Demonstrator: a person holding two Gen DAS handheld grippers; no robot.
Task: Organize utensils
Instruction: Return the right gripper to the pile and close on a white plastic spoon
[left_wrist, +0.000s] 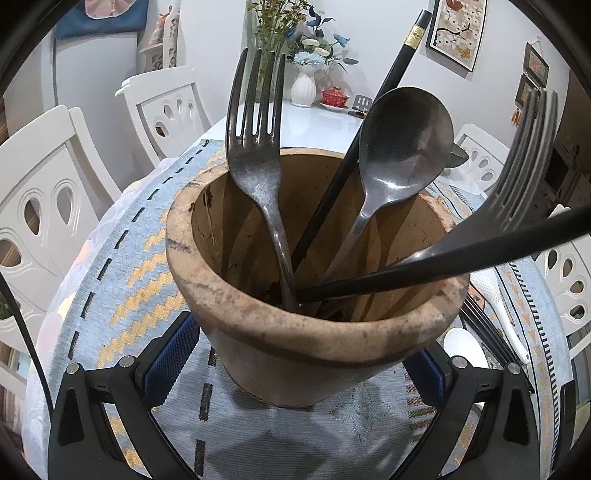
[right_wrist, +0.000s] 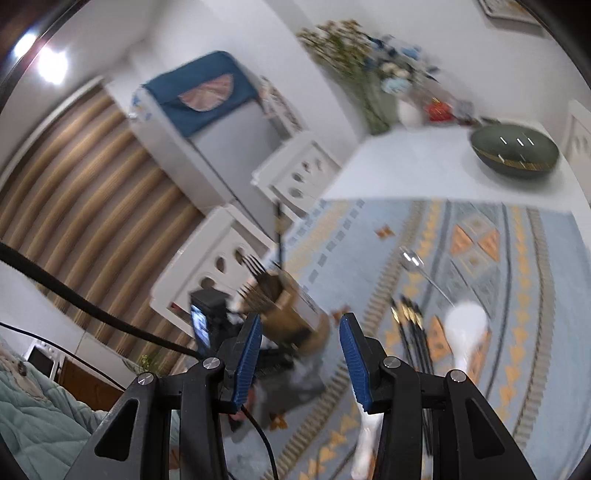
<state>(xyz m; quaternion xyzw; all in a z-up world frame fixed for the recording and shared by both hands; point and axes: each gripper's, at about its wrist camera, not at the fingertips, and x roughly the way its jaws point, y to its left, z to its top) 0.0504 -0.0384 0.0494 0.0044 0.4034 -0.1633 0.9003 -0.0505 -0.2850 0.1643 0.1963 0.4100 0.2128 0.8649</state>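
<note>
Left gripper (left_wrist: 295, 363) jaws pinch the pot (left_wrist: 314, 295) by its sides; pot sits on the cloth-covered counter (left_wrist: 110, 277). Pot contents: two forks (left_wrist: 258, 173), one spoon (left_wrist: 399, 155), two black chopsticks (left_wrist: 369, 118). Right gripper (right_wrist: 299, 358) jaws spread, nothing between them. On the cloth by it: one white spoon (right_wrist: 465, 328), one metal spoon (right_wrist: 413, 260), a chopstick bundle (right_wrist: 410, 325), count unclear from blur.

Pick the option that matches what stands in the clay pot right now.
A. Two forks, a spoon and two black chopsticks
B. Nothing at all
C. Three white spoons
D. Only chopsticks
A: the left wrist view looks into the clay pot and shows one fork, a second fork leaning right, a metal spoon and two black chopsticks.
</note>
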